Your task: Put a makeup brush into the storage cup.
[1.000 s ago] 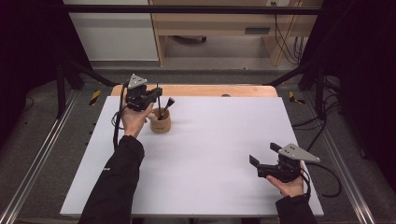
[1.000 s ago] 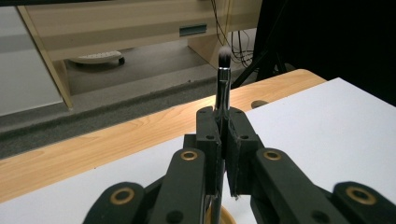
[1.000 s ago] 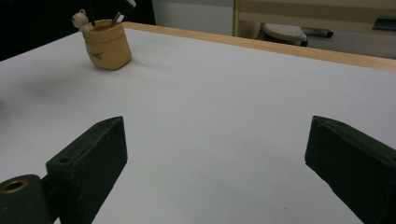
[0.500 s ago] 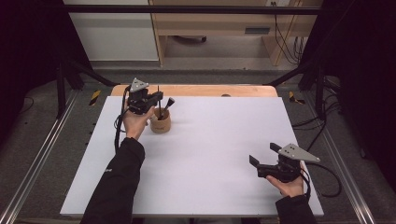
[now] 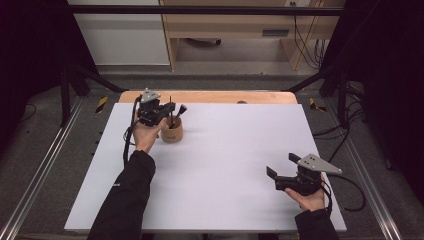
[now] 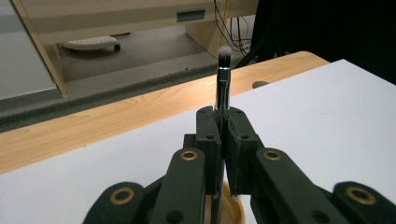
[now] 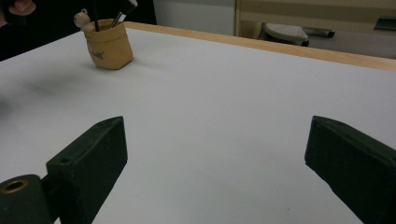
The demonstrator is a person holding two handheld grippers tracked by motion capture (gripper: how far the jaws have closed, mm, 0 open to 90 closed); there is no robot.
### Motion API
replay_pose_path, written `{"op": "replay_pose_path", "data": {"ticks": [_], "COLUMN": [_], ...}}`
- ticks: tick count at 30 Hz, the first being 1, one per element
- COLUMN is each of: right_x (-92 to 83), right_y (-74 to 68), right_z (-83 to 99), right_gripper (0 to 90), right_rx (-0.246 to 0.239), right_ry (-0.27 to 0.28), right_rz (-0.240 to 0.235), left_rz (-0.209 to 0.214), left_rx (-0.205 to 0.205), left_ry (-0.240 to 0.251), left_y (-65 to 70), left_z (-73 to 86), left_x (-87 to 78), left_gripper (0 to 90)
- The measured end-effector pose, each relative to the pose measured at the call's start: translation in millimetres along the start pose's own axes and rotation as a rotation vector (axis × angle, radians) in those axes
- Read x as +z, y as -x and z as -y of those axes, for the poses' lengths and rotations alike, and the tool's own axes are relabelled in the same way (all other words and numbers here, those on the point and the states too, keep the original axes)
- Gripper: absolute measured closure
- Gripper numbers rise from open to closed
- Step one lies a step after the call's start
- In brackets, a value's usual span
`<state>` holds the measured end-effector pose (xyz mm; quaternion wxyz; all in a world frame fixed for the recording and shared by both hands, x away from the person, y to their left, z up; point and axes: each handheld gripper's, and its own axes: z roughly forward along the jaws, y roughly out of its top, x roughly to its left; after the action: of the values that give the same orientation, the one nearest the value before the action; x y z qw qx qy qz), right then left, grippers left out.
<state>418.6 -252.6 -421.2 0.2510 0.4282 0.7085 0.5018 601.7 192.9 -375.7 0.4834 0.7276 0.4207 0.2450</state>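
Gripping brush (image 6: 223, 88): left tool (image 6: 223, 135) clamped

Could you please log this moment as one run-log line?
left claw: shut on brush over holder | right claw: open, empty, near table edge

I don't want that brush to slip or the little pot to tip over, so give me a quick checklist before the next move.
1. Left tool shut on the brush: ok.
2. Brush upright in the grip: ok.
3. Brush lower end clear of the pot: cannot tell, hidden by the tool.
4. Pot standing upright on the table: ok.
5. Right tool open, holding nothing, far from the pot: ok.
6. Second brush leaning in the pot, close to the left tool: not ok, could be knocked.
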Motion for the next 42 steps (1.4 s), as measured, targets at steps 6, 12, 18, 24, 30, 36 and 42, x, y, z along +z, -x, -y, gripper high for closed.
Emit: {"op": "replay_pose_path", "data": {"ticks": [6, 12, 18, 24, 30, 36, 42], "right_x": [-0.4, -0.5, -0.3, -0.2, 0.3, 0.2, 0.0], "right_y": [0.1, -0.3, -1.1, -1.9, -2.6, -2.9, -3.8], "right_z": [-0.3, -0.5, -0.7, -0.9, -0.8, -0.9, -1.6], "right_gripper": [6.4, 6.4, 6.4, 6.4, 6.4, 6.4, 6.4], "right_rx": [-0.002, -0.005, -0.005, -0.008, -0.01, -0.014, -0.015], "right_ry": [0.002, 0.003, 0.001, 0.001, 0.0, -0.001, 0.003], "right_rz": [0.001, 0.001, 0.0, -0.004, -0.006, -0.005, -0.008], "left_rz": [0.005, 0.004, 0.002, -0.003, -0.005, -0.005, 0.02], "left_rx": [-0.001, 0.006, 0.016, 0.019, 0.024, 0.036, 0.027], "left_ry": [-0.01, -0.019, -0.034, -0.051, -0.06, -0.07, -0.042], "left_y": [0.9, 2.7, 3.8, 4.3, 6.3, 7.1, 10.6], "left_z": [5.6, 11.5, 15.9, 21.8, 25.9, 27.1, 27.8], "left_x": [1.7, 2.8, 4.2, 6.6, 8.6, 6.1, -5.0], "left_gripper": [84.9, 84.8, 84.7, 84.5, 84.1, 78.5, 72.4]}}
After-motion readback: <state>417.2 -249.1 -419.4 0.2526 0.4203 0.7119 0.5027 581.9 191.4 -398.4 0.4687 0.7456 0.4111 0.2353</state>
